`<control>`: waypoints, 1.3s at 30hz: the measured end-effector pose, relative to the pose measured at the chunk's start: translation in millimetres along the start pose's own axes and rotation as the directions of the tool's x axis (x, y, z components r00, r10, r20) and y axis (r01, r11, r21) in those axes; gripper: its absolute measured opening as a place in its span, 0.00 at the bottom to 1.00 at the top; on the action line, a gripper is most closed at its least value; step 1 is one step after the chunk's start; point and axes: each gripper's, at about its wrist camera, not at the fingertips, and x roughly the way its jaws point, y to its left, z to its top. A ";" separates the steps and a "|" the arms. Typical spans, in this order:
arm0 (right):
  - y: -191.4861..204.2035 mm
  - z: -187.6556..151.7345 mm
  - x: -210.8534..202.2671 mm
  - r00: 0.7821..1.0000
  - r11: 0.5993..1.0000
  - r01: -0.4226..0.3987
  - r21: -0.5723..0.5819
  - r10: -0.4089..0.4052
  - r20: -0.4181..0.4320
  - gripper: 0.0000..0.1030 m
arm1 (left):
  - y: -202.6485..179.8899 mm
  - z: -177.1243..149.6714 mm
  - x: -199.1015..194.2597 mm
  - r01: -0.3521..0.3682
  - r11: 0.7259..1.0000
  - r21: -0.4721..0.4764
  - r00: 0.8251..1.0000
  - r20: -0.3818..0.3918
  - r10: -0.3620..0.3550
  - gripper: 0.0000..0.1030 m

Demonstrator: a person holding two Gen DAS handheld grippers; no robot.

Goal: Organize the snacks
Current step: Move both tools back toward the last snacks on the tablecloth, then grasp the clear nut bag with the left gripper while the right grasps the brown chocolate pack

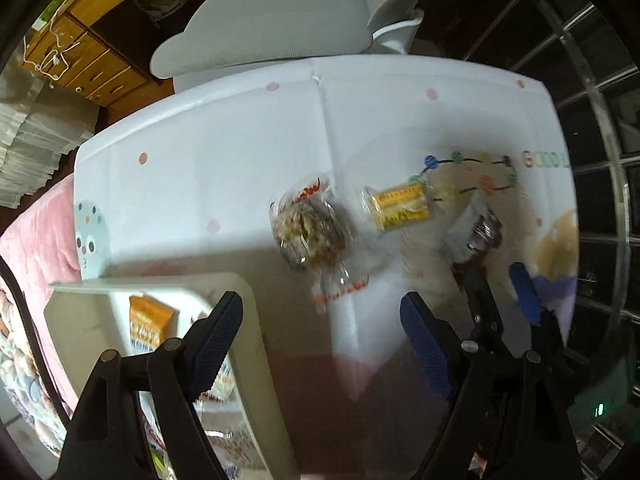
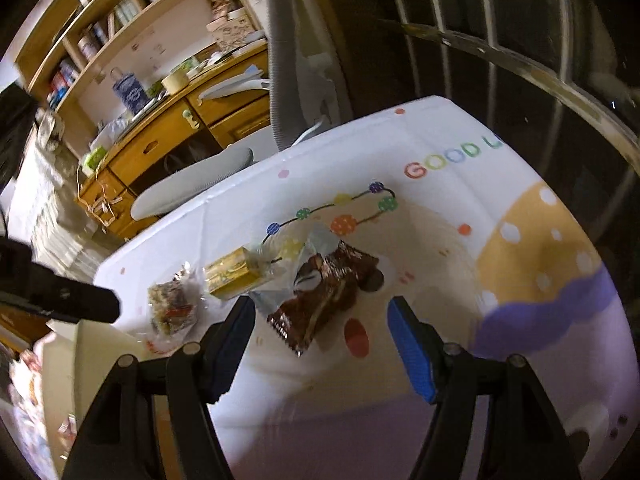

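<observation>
Three snacks lie on the white party-print tablecloth (image 1: 224, 152): a clear-wrapped nut bar (image 1: 308, 224) (image 2: 172, 304), a yellow packet (image 1: 402, 206) (image 2: 234, 276) and a brown foil packet (image 1: 478, 236) (image 2: 324, 296). My left gripper (image 1: 322, 340) hangs open above the cloth, just below the nut bar, with nothing between its fingers. My right gripper (image 2: 322, 348) (image 1: 500, 292) is open too, and the brown packet's near end lies just ahead of its gap, untouched. A white bin (image 1: 248, 320) (image 2: 92, 344) at the left holds several packets, one of them orange (image 1: 150, 320).
A grey chair (image 1: 264, 20) stands against the table's far edge. Behind it is a wooden desk with drawers (image 2: 160, 148) and shelves (image 2: 120, 8). Window bars (image 1: 592, 120) run along the right. A pink blanket (image 1: 36, 240) lies left of the table.
</observation>
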 end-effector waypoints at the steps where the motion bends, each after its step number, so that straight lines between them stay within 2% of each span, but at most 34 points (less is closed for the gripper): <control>1: 1.9 -0.2 2.4 1.000 1.000 0.005 -0.021 -0.005 0.006 0.67 | -1.1 4.9 7.4 -0.012 1.000 0.000 1.000 -0.010 0.011 0.77; 4: 7.7 -1.9 9.9 0.999 0.996 0.026 -0.084 -0.024 0.025 0.67 | -3.6 13.7 22.4 -0.033 0.999 0.001 0.999 -0.036 0.033 0.73; 10: 11.1 -3.8 21.7 0.999 0.992 0.025 -0.124 -0.021 0.033 0.67 | -9.9 25.3 40.5 -0.121 0.992 0.032 0.991 -0.049 0.123 0.70; 15: 11.5 -2.5 26.3 0.998 0.990 0.033 -0.135 -0.026 0.050 0.66 | -10.7 31.9 54.6 -0.130 0.991 0.034 0.988 -0.085 0.133 0.69; 21: 13.6 -1.5 29.1 0.998 0.983 0.044 -0.179 -0.035 0.054 0.47 | -12.6 37.8 66.1 -0.161 0.986 0.036 0.981 -0.102 0.164 0.62; 25: 10.4 -1.1 28.3 0.997 0.979 0.062 -0.192 -0.051 0.061 0.32 | -14.6 39.3 73.6 -0.138 0.990 0.032 0.982 -0.124 0.141 0.53; 26: 9.3 -1.0 28.1 0.997 0.979 0.065 -0.192 -0.054 0.062 0.24 | -14.6 39.3 75.8 -0.133 0.991 0.031 0.982 -0.130 0.135 0.51; 29: 9.0 -1.0 28.9 0.995 0.973 0.092 -0.211 -0.081 0.061 0.08 | -15.0 38.3 78.2 -0.129 0.991 0.023 0.984 -0.122 0.130 0.49; 32: 7.8 -0.4 28.6 0.995 0.972 0.089 -0.217 -0.079 0.056 0.04 | -14.3 38.1 78.6 -0.121 0.992 0.015 0.985 -0.119 0.122 0.47; 39: 2.1 4.2 24.5 0.999 0.984 0.043 -0.171 -0.040 0.019 0.04 | -7.1 33.5 73.3 -0.094 0.996 -0.003 0.992 -0.088 0.093 0.42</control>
